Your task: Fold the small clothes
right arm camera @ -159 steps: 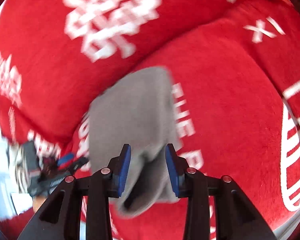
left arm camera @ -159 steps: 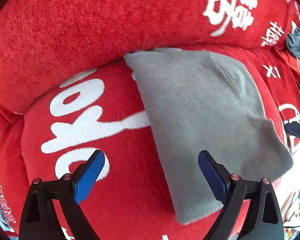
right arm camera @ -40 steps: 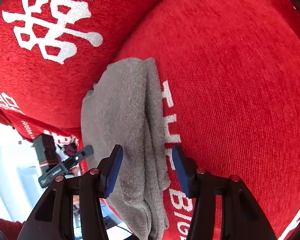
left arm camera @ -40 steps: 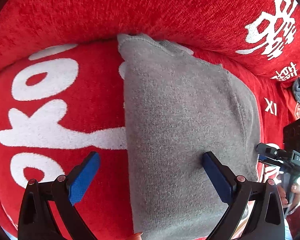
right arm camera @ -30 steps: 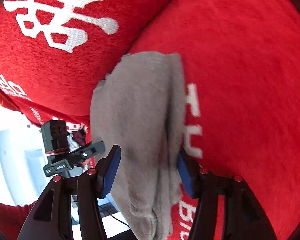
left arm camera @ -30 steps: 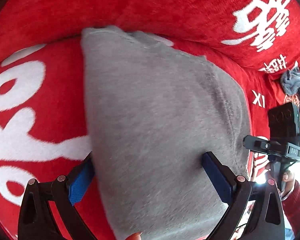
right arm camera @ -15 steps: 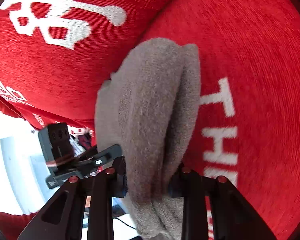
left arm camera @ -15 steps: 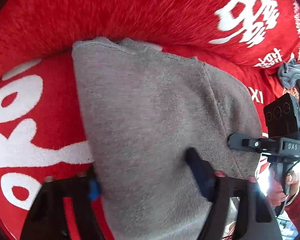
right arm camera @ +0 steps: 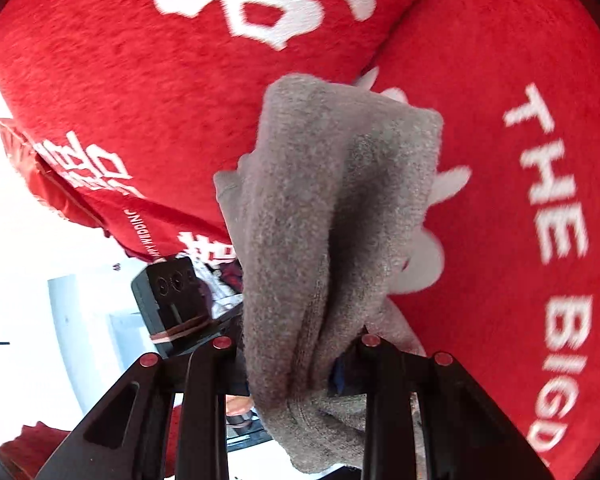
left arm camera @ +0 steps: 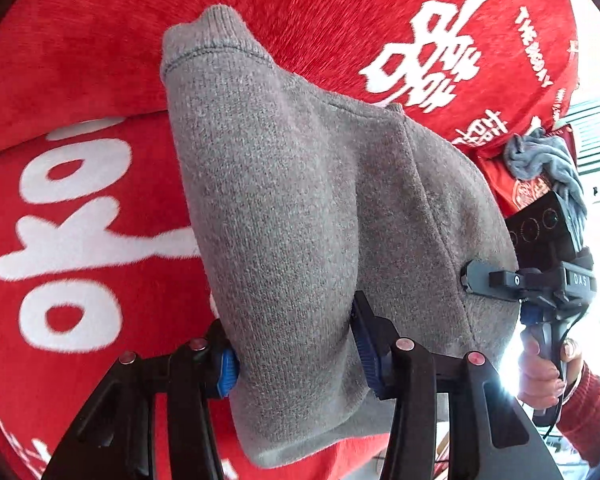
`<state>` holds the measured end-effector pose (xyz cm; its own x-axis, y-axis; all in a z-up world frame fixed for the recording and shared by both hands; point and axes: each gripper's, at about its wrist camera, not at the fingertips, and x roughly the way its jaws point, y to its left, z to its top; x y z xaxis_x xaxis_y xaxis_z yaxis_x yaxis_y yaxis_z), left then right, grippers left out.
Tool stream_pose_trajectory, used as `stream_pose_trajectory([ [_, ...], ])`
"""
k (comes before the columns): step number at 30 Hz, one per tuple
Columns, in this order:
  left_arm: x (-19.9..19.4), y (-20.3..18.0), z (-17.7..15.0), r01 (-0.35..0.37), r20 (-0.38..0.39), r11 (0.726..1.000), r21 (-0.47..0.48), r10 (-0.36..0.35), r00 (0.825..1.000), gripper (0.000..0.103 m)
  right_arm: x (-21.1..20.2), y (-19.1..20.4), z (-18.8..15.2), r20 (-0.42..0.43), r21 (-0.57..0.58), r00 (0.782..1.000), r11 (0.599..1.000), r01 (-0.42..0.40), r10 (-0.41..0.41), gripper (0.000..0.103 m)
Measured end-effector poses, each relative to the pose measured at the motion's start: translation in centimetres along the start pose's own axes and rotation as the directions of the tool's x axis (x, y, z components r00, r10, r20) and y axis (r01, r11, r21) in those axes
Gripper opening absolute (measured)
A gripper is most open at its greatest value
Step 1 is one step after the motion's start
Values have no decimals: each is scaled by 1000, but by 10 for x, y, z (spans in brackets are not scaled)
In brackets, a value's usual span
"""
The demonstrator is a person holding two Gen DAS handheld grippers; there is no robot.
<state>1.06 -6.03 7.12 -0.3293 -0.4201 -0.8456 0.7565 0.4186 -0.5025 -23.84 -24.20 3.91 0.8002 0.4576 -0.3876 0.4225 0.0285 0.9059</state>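
A folded grey knit garment [left arm camera: 292, 216] is lifted above the red sofa seat. My left gripper [left arm camera: 294, 350] is shut on its near left edge, blue pads pressed into the cloth. My right gripper [right arm camera: 290, 360] is shut on the other edge of the same garment [right arm camera: 332, 208], which bunches up between its fingers. The right gripper also shows in the left wrist view [left arm camera: 540, 276], at the garment's right side. The left gripper's body shows in the right wrist view [right arm camera: 172, 296], behind the cloth.
A red sofa seat cushion [left arm camera: 60, 216] with white letters lies below, its back cushion [left arm camera: 340, 20] behind. A crumpled grey cloth [left arm camera: 548, 160] lies at the far right of the sofa. The sofa's front edge and a bright room lie beyond [right arm camera: 40, 280].
Both grippers closed on the grey garment's edges and raised it off the seat cushion. It now hangs bunched between them, where it lay flat before.
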Motion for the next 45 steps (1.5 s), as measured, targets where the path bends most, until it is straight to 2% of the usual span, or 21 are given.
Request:
stream_pose_trajectory([
  [7, -61, 23, -42, -4, -14, 1000, -12, 4, 1000, 50, 26, 13, -53, -16, 41, 999, 998, -44, 44, 30],
  [11, -95, 54, -74, -39, -30, 999, -23, 38, 999, 50, 51, 14, -90, -39, 63, 997, 996, -66, 68, 30],
  [17, -110, 102, -103, -96, -48, 993, -72, 93, 995, 50, 103, 5, -117, -84, 85, 993, 994, -72, 79, 30],
  [20, -100, 126, -109, -97, -41, 988, -123, 93, 995, 50, 127, -3, -113, -102, 89, 994, 996, -20, 29, 30],
  [22, -92, 141, -112, -119, -30, 982, -147, 116, 993, 50, 136, -9, -104, -112, 50, 991, 995, 83, -77, 30],
  [24, -88, 153, -115, -170, -16, 972, -160, 169, 985, 50, 133, -16, -95, -88, 23, 975, 978, 208, -205, 31],
  [26, -90, 164, -118, -238, -12, 955, -175, 240, 971, 54, 124, -17, -87, -60, 25, 950, 951, 308, -306, 34],
  [27, -93, 169, -121, -259, -7, 947, -189, 262, 965, 65, 118, -14, -85, -40, 3, 918, 919, 395, -394, 43],
  [28, -96, 173, -123, -274, 2, 939, -206, 281, 960, 73, 114, -10, -86, -15, -30, 875, 875, 483, -483, 53],
  [30, -107, 182, -131, -298, 21, 926, -230, 311, 950, 73, 106, 9, -92, 59, -135, 746, 735, 664, -663, 57],
  [31, -111, 184, -135, -315, 19, 921, -229, 328, 944, 73, 101, 15, -97, 85, -162, 724, 708, 688, -684, 57],
  [32, -114, 183, -136, -330, 20, 917, -226, 343, 939, 73, 96, 18, -102, 97, -170, 721, 702, 691, -686, 57],
  [33, -117, 182, -139, -345, 26, 913, -217, 358, 933, 73, 93, 22, -107, 104, -174, 726, 707, 686, -679, 57],
  [34, -120, 180, -141, -356, 35, 912, -202, 370, 928, 73, 90, 27, -115, 104, -173, 743, 723, 668, -661, 57],
  [36, -125, 171, -142, -365, 53, 915, -173, 378, 924, 73, 93, 40, -124, 112, -165, 755, 737, 655, -646, 54],
  [38, -129, 156, -144, -366, 82, 922, -128, 377, 922, 73, 93, 47, -136, 133, -191, 762, 738, 647, -633, 38],
  [39, -129, 147, -144, -359, 97, 928, -98, 368, 925, 73, 96, 53, -145, 140, -225, 761, 728, 647, -633, 23],
  [40, -128, 139, -143, -348, 105, 934, -77, 355, 929, 73, 100, 59, -151, 145, -257, 757, 714, 651, -637, 13],
  [42, -121, 123, -142, -304, 107, 952, -30, 305, 946, 73, 115, 68, -162, 155, -329, 739, 671, 665, -656, 10],
  [44, -106, 112, -143, -263, 77, 965, 6, 262, 962, 73, 132, 73, -167, 153, -372, 715, 631, 681, -682, 10],
  [45, -99, 109, -144, -256, 66, 967, 13, 255, 965, 73, 140, 69, -168, 144, -384, 696, 609, 694, -703, 10],
])
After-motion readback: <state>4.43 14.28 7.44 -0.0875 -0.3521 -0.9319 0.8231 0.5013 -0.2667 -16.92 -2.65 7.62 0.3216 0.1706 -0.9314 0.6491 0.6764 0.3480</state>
